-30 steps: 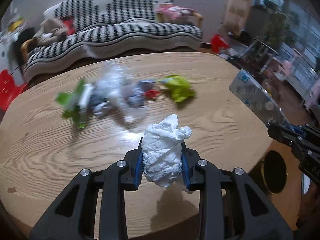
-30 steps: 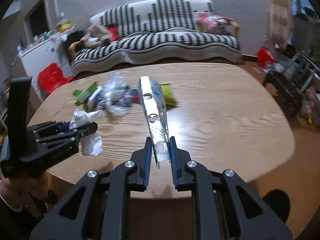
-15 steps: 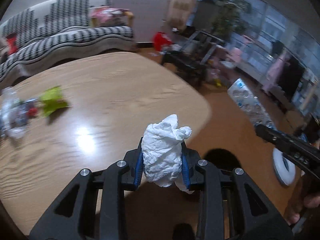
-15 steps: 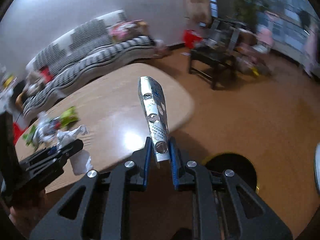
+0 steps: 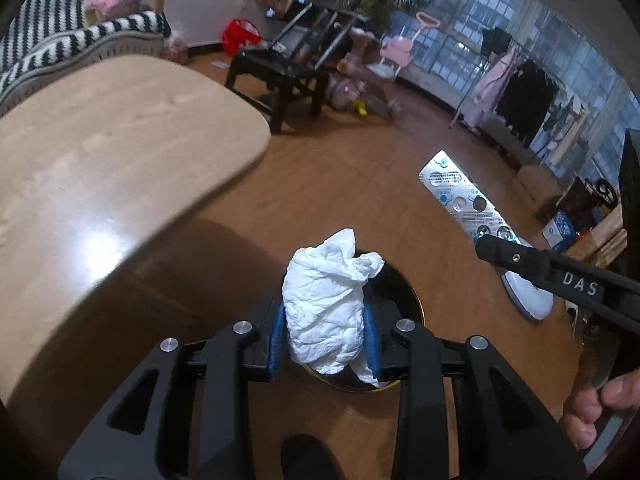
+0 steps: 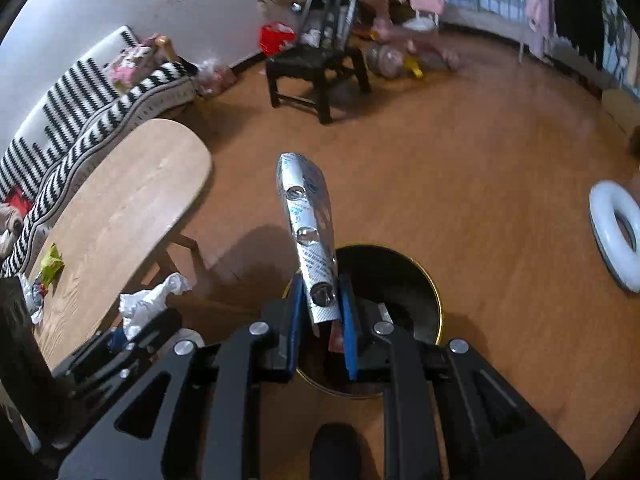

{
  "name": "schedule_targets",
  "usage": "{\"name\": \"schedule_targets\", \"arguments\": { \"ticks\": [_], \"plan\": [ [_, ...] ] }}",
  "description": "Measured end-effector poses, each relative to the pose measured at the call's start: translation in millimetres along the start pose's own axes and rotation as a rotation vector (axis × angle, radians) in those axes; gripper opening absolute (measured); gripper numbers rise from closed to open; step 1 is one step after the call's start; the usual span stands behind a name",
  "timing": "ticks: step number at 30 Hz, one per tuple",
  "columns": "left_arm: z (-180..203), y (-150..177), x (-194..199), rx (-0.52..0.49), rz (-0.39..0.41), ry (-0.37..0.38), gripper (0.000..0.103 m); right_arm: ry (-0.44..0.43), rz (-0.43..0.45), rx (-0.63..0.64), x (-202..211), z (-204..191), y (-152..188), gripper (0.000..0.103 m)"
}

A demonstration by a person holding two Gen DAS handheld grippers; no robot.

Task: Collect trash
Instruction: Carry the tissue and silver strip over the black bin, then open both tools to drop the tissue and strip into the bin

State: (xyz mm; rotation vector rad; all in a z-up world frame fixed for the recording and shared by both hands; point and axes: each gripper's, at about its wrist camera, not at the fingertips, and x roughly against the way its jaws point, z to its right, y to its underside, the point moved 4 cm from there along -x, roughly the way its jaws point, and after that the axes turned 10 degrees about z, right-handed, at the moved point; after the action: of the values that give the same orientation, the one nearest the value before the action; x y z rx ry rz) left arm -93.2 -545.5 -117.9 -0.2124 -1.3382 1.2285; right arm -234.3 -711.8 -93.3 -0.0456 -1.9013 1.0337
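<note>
My left gripper (image 5: 324,336) is shut on a crumpled white tissue (image 5: 326,304) and holds it over the round black bin with a gold rim (image 5: 404,300) on the floor. My right gripper (image 6: 322,320) is shut on a silver pill blister pack (image 6: 308,232), also over the bin (image 6: 400,284). The blister pack (image 5: 460,200) and right gripper show at the right in the left wrist view. The tissue (image 6: 148,304) and left gripper show at lower left in the right wrist view. Leftover trash, a green wrapper (image 6: 50,264) among it, lies on the table.
The wooden oval table (image 5: 100,152) is to the left, its edge close to the bin. A black chair (image 6: 316,64) and toys stand farther off. A white ring (image 6: 616,236) lies on the wooden floor right of the bin. A striped sofa (image 6: 72,96) is behind the table.
Both grippers have swung right, away from the table, and down over the floor bin, each still holding its item. The table's trash pile has left the left wrist view.
</note>
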Motion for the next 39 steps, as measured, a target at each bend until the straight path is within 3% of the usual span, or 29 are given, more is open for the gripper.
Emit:
{"name": "schedule_targets", "arguments": {
  "ticks": [20, 22, 24, 27, 29, 30, 31, 39],
  "plan": [
    [22, 10, -45, 0.022, -0.065, 0.049, 0.032, 0.005, -0.022, -0.035, -10, 14, -3, 0.019],
    [25, 10, -50, 0.02, -0.071, 0.061, 0.036, 0.005, -0.022, -0.042, -10, 13, -3, 0.02],
    [26, 12, -54, 0.015, -0.074, 0.06, 0.054, 0.009, -0.032, -0.046, -12, 14, -2, 0.024],
    [29, 14, -63, 0.017, -0.086, 0.058, 0.061, 0.013, -0.036, -0.046, -11, 15, -1, 0.025],
    [30, 19, -67, 0.018, -0.1, 0.057, 0.066, 0.01, -0.037, -0.044, -11, 14, -1, 0.031],
    [30, 19, -68, 0.016, -0.103, 0.056, 0.071, 0.013, -0.032, -0.041, -10, 13, -1, 0.039],
    [30, 20, -69, 0.011, -0.104, 0.052, 0.072, 0.014, -0.027, -0.039, -9, 12, -1, 0.045],
    [32, 19, -62, -0.007, -0.089, 0.046, 0.081, -0.005, 0.0, -0.026, -6, 6, -5, 0.048]
  ]
}}
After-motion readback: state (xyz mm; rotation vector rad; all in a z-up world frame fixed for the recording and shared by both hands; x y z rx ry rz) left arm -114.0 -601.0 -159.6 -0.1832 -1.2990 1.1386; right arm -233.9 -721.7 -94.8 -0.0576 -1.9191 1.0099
